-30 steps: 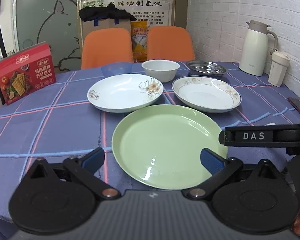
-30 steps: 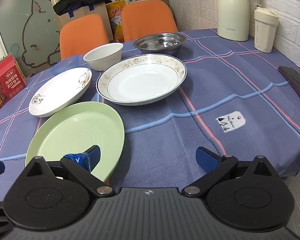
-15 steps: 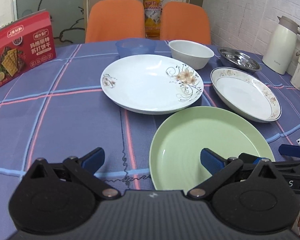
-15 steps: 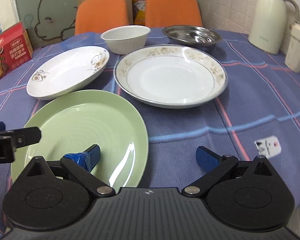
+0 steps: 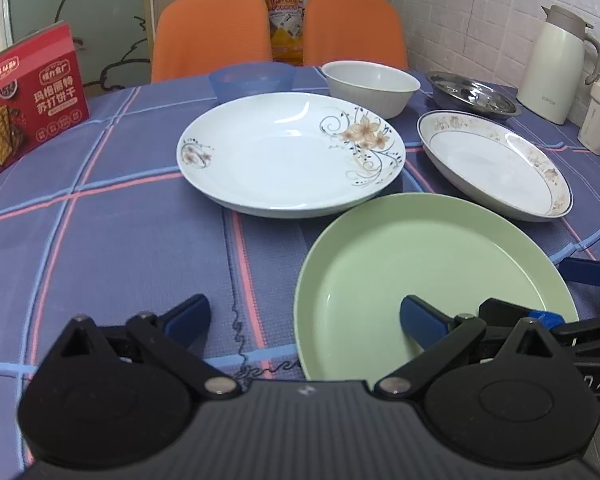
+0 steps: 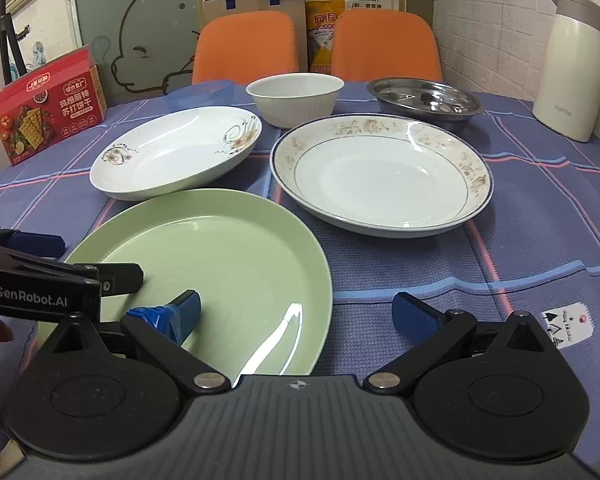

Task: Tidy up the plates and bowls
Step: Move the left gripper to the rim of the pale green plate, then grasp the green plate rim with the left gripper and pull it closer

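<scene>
Both hand-held grippers stand released near the green plate (image 6: 220,264). The left hand-held gripper (image 5: 304,316) straddles its left rim at the lower centre of its frame; the right hand-held gripper (image 6: 296,312) straddles its right rim. The floral plate (image 5: 290,154) and rimmed plate (image 6: 380,172) lie beyond on the desk (image 5: 100,240).

The round table (image 5: 100,240) is viewed low and close from its near edge by both wrist cameras. The glossy pale-green round plate (image 5: 420,264) (image 6: 228,248) is shared, lower right in the left view, lower left in the right.
</scene>
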`<move>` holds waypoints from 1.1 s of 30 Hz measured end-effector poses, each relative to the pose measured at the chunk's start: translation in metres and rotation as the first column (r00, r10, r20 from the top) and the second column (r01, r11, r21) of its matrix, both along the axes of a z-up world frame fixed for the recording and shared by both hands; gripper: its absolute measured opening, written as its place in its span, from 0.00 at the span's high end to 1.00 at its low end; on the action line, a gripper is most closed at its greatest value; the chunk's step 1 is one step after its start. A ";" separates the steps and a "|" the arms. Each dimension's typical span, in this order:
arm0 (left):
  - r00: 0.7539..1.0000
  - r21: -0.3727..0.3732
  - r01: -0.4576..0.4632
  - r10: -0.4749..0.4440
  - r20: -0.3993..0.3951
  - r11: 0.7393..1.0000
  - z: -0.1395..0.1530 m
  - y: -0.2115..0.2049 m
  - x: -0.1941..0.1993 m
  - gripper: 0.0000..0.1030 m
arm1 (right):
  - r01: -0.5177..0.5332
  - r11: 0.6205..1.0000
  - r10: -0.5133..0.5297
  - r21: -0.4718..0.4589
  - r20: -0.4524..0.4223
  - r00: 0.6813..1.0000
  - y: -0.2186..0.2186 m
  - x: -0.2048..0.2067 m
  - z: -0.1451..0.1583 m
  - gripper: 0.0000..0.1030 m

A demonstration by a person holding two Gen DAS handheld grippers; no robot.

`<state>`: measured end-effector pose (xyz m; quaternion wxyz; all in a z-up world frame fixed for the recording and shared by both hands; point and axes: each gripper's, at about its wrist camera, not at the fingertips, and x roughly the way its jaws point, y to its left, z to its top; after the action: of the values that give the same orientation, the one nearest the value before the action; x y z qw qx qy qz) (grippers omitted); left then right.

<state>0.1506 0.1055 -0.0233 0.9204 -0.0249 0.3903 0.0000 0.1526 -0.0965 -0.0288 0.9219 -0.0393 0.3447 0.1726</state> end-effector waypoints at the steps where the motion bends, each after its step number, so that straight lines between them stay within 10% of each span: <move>1: 1.000 0.000 0.006 -0.006 0.000 1.000 0.000 0.001 0.000 0.03 | -0.011 1.000 0.011 -0.006 0.016 1.000 0.001 -0.003 -0.001 0.13; 7: 0.999 0.001 0.040 -0.040 -0.006 0.999 0.001 0.000 -0.002 0.03 | -0.070 0.997 0.070 0.012 0.032 0.997 0.006 -0.007 -0.003 0.11; 14: 0.992 -0.043 0.124 -0.123 0.008 0.991 0.008 -0.013 -0.010 0.50 | -0.120 0.992 0.117 0.029 0.088 0.989 0.012 -0.012 -0.008 0.14; 20: 0.997 -0.078 0.073 -0.073 -0.004 0.994 0.010 -0.016 -0.017 0.66 | -0.061 0.998 0.058 0.031 0.090 0.994 0.020 -0.023 -0.006 0.16; 33: 0.990 -0.059 -0.143 0.142 -0.021 0.988 0.026 0.055 -0.063 0.66 | -0.214 0.974 0.209 0.076 0.079 0.975 0.087 -0.043 0.006 0.15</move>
<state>0.0881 0.1600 0.0023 0.9135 -0.0807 0.3951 0.0543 0.1094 -0.0094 -0.0224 0.9106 -0.0433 0.2984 0.2826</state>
